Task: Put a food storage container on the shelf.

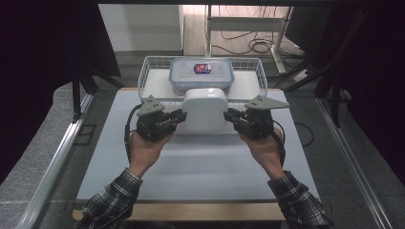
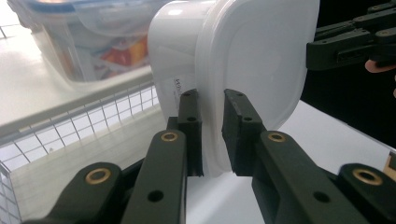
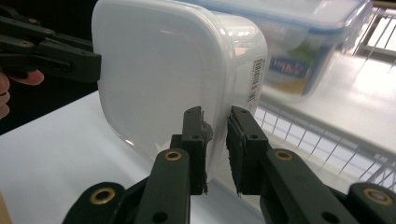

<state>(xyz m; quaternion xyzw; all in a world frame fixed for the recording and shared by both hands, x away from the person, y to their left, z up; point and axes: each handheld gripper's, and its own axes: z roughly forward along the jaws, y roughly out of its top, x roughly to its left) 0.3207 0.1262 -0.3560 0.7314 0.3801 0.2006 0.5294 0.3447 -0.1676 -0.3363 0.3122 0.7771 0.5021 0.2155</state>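
**Observer:** High view, mid-table. You have the white lidded container (image 1: 205,109) held off the white table (image 1: 191,167) between both tools: left gripper (image 1: 180,116) on its left edge, right gripper (image 1: 230,116) on its right edge. It sits just near of the wire basket (image 1: 154,63), where the clear blue-lidded box (image 1: 201,75) rests.

**Operator:** How good is the hold?

**Observer:** Thin. Left gripper view: your jaws are nearly closed, pinching only the lid's overhanging rim of the container (image 2: 243,60). Right gripper view: same story, jaws narrowed onto the rim of the container (image 3: 154,79), body behind the far pad.

**Operator:** Risks?

**Observer:** My read: three.
- Lid pops off. All the weight hangs on the lid rim; if the seal is loose, the body drops.
- Rim slips out. Smooth plastic, small contact; any twist between your hands could lever it free.
- Basket strike. The container's far side is near the basket wall and the clear box; move it forward too low and it may catch the wire.

**Operator:** Noted.
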